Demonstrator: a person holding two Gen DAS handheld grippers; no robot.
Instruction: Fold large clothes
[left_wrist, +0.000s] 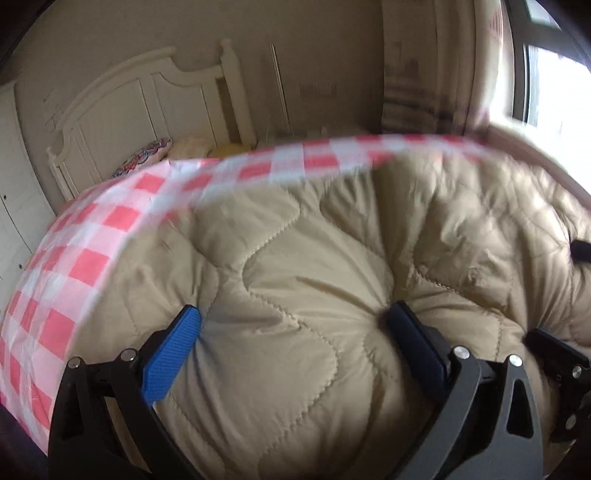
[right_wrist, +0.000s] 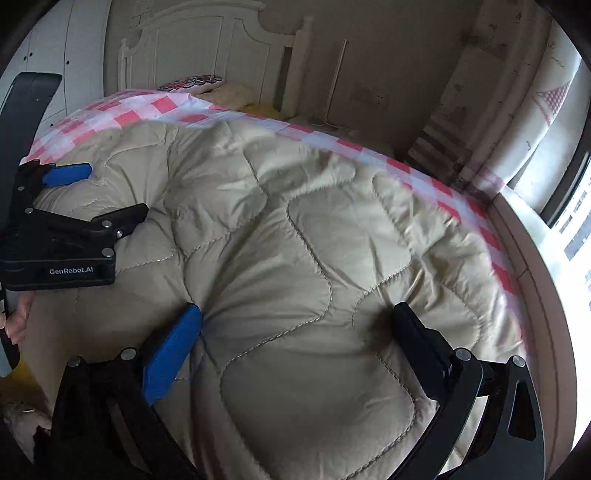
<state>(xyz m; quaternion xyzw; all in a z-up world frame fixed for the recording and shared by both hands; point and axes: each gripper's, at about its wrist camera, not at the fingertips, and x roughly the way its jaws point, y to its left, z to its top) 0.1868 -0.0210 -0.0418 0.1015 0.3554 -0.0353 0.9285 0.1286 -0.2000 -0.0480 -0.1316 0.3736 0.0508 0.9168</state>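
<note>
A large beige quilted padded garment (left_wrist: 332, 236) (right_wrist: 295, 206) lies heaped on a bed with a pink-and-white checked sheet (left_wrist: 85, 258) (right_wrist: 122, 114). My left gripper (left_wrist: 295, 315) stands wide open. Both fingertips dent the puffy cloth, and a bulge of it rises between the blue pad (left_wrist: 173, 350) and the dark one. My right gripper (right_wrist: 297, 314) is just as wide open and pushed into the same garment nearer the window side. In the right wrist view the left gripper (right_wrist: 117, 191) shows at the left, its jaws spread over the cloth. A right-gripper finger (left_wrist: 554, 349) shows at the left wrist view's right edge.
A white headboard (left_wrist: 147, 96) (right_wrist: 207, 40) stands at the far end with a patterned pillow (left_wrist: 147, 157) below it. White wardrobe doors (left_wrist: 14, 177) are on the left, a bright window (left_wrist: 554, 96) with a curtain on the right. A hand (right_wrist: 16, 317) holds the left gripper's grip.
</note>
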